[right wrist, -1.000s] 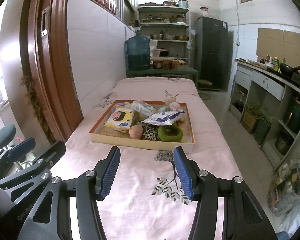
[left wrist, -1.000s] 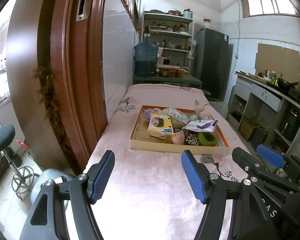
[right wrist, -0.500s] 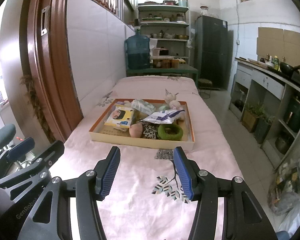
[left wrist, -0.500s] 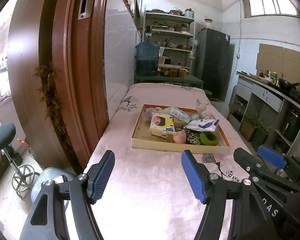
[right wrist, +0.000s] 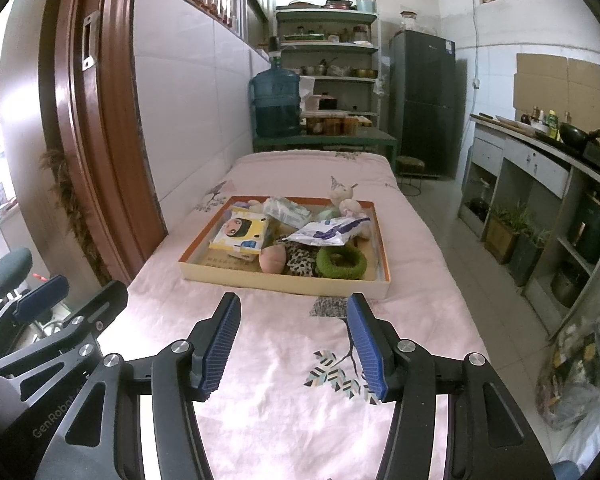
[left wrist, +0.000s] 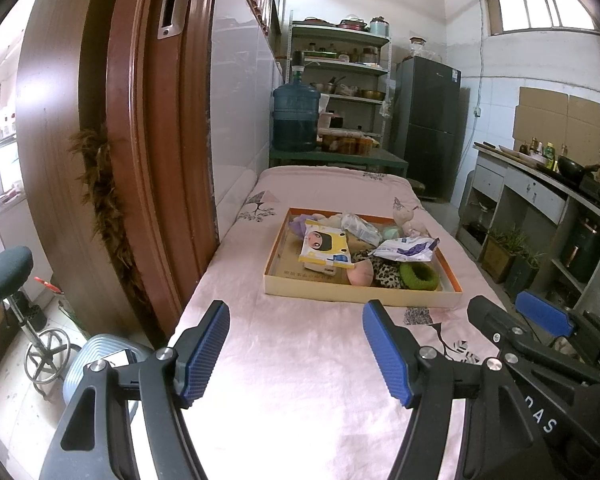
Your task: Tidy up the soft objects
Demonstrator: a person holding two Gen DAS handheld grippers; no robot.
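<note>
From the left wrist view, the left gripper (left wrist: 296, 350) hangs over the pink cloth (left wrist: 300, 380), jaws spread wide and empty. It has crept slightly nearer the shallow tray (left wrist: 360, 296) over the last second. Soft items stay piled inside: a yellow tissue pack (left wrist: 326, 248), a green ring (left wrist: 419, 276).

From the right wrist view, the right gripper (right wrist: 294, 344) is likewise wide and empty, barely shifted. Nothing is gripped; whether sorting is starting or ending is unclear.
</note>
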